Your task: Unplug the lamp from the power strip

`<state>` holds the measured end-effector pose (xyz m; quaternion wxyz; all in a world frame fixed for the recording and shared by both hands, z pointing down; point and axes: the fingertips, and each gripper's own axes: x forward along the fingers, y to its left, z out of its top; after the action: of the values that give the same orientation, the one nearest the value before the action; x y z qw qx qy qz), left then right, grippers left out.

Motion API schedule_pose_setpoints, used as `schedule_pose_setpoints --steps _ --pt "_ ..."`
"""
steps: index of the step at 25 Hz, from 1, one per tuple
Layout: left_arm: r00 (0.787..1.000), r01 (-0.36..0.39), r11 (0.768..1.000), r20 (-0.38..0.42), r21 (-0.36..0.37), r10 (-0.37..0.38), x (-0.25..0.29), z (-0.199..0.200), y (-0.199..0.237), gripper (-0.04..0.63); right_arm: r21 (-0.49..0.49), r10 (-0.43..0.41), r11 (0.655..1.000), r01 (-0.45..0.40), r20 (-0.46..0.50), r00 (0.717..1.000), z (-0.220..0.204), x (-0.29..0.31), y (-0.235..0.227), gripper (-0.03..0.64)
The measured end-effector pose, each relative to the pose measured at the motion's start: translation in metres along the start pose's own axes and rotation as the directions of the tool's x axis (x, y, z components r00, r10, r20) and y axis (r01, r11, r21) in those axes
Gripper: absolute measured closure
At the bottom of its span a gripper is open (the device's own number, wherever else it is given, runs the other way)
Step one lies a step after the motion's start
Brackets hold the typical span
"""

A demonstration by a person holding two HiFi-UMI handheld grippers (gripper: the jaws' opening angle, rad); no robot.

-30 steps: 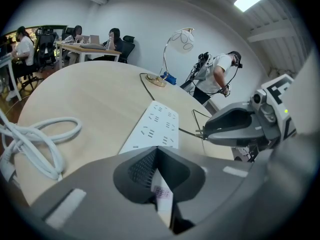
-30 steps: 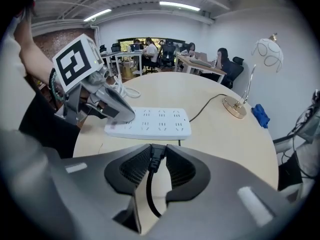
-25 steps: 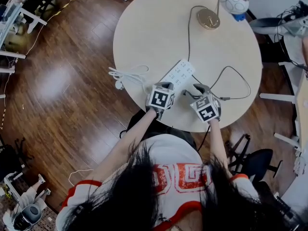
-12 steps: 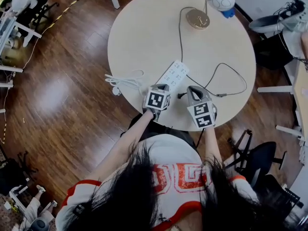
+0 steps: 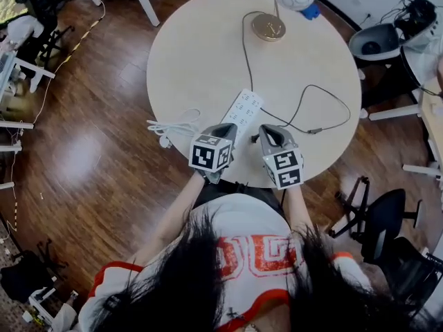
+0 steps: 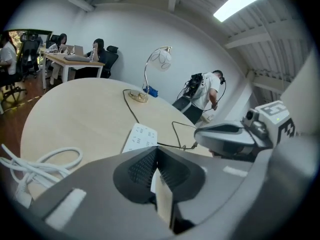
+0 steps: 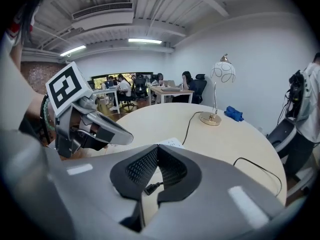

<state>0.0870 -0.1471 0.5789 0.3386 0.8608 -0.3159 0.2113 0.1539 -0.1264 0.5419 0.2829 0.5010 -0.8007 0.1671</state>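
In the head view the left gripper (image 6: 156, 153) covers the near end of the power strip (image 5: 243, 106). The top edge cuts the shade of the lamp (image 5: 268, 26) at 1 o'clock on the table (image 5: 201, 54), and the black plug (image 7: 149, 188) is small and only partly seen. Both grippers are fully closed and hold nothing: the right gripper (image 7: 158, 151) has its pads together above the plug, which lies on the table at 6 o'clock, just beside the strip and out of it. Compared with one second ago, both grippers stand higher and nearer to the table's near edge.
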Motion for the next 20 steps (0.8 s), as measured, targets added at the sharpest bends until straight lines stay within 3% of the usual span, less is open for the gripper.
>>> schedule_pose_setpoints --steps 11,20 --pt "0.990 0.080 0.996 0.117 0.026 -0.083 -0.064 0.043 -0.035 0.595 0.180 0.024 0.983 -0.035 0.063 0.998 0.025 -0.015 0.001 0.617" --pt "0.987 0.060 0.998 0.146 0.002 -0.059 -0.080 0.050 -0.029 0.595 0.220 0.026 0.975 -0.040 0.068 0.997 0.023 -0.021 -0.001 0.617"
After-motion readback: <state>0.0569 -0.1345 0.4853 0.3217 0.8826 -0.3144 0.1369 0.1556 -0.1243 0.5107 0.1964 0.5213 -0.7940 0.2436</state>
